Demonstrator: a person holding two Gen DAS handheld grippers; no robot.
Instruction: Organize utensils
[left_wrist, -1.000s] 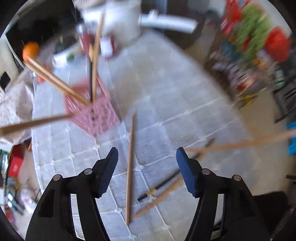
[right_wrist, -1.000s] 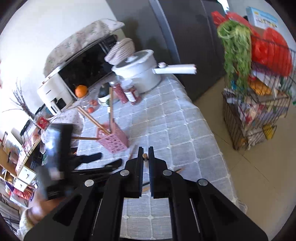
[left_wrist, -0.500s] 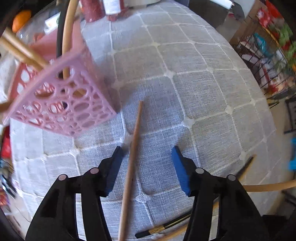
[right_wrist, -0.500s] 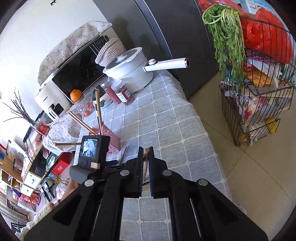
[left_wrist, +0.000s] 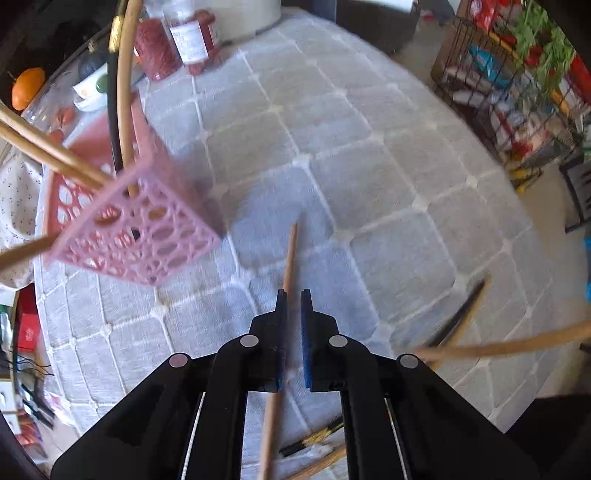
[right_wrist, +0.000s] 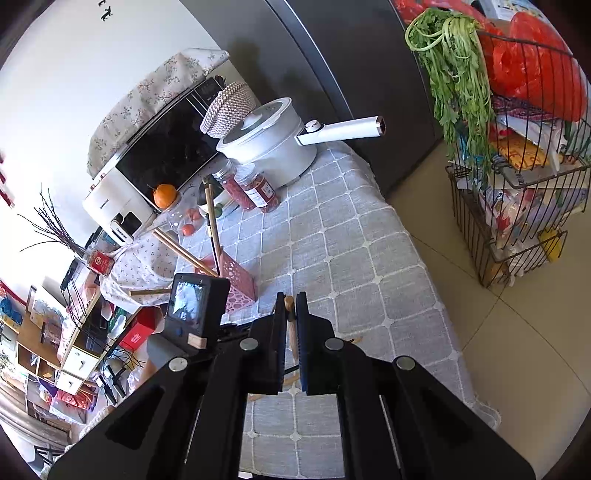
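Pink holder (left_wrist: 136, 236) near the table's (left_wrist: 369, 155) left edge, seen in the left wrist view: a perforated basket containing several wooden chopsticks (left_wrist: 48, 155) that lean out to the left, plus a tall upright pair, one pale and one dark. Left gripper (left_wrist: 291, 306), low over the cloth beside the holder and pointing toward the far edge; its blue pads are nearly pressed together, pinching a wooden chopstick (left_wrist: 289, 258) that runs forward between them. Right gripper (right_wrist: 291, 306), held higher above the near edge; its jaws are pinched on another wooden stick (right_wrist: 289, 304). More chopsticks (left_wrist: 461, 317) lie loose near the table's right edge.
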